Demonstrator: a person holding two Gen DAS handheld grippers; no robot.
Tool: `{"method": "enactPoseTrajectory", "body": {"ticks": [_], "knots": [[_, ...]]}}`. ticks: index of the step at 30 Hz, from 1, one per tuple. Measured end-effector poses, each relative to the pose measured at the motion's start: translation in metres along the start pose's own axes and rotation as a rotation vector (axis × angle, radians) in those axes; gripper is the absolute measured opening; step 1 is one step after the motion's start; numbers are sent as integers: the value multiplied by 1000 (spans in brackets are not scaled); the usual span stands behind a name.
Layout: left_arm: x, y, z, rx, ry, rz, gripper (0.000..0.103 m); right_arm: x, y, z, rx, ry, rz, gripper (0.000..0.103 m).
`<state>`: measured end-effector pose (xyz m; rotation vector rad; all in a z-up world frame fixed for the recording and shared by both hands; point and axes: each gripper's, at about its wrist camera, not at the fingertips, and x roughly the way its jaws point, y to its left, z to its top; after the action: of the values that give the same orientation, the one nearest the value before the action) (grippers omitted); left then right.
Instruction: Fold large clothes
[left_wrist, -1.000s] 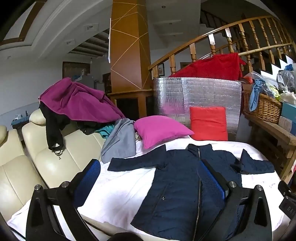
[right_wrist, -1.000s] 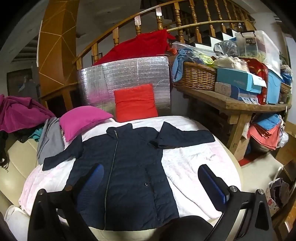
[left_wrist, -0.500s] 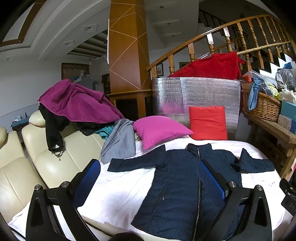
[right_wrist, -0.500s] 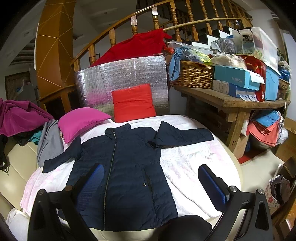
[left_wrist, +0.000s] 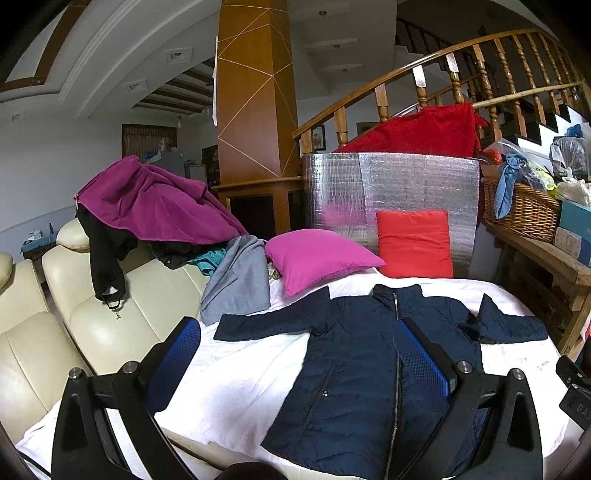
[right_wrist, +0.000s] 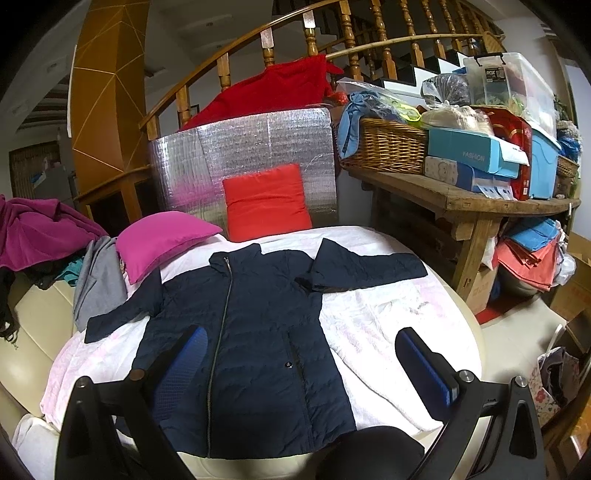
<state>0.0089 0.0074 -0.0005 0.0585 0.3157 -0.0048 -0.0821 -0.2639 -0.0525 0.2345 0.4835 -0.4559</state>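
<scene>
A navy quilted jacket lies flat and zipped on a white-pink blanket, collar away from me, both sleeves spread sideways. My left gripper hovers open above the jacket's near left part, its blue pads wide apart and holding nothing. My right gripper is also open and holds nothing, hanging over the jacket's lower hem and the blanket to its right. Neither gripper touches the cloth.
A magenta cushion and a red cushion sit beyond the collar against a silver foil panel. A cream sofa with piled purple, black and grey clothes stands to the left. A wooden bench with a basket and boxes is on the right.
Both views have shifted only slightly, the right gripper drifting a little. The jacket and both open grippers look the same.
</scene>
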Motion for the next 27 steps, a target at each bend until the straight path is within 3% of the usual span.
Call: {"method": "enactPoseTrajectory", "body": {"ticks": [27], "knots": [[1,2,0,-2,7,-5,103,3,4,-3,-1,11,1,103]]}}
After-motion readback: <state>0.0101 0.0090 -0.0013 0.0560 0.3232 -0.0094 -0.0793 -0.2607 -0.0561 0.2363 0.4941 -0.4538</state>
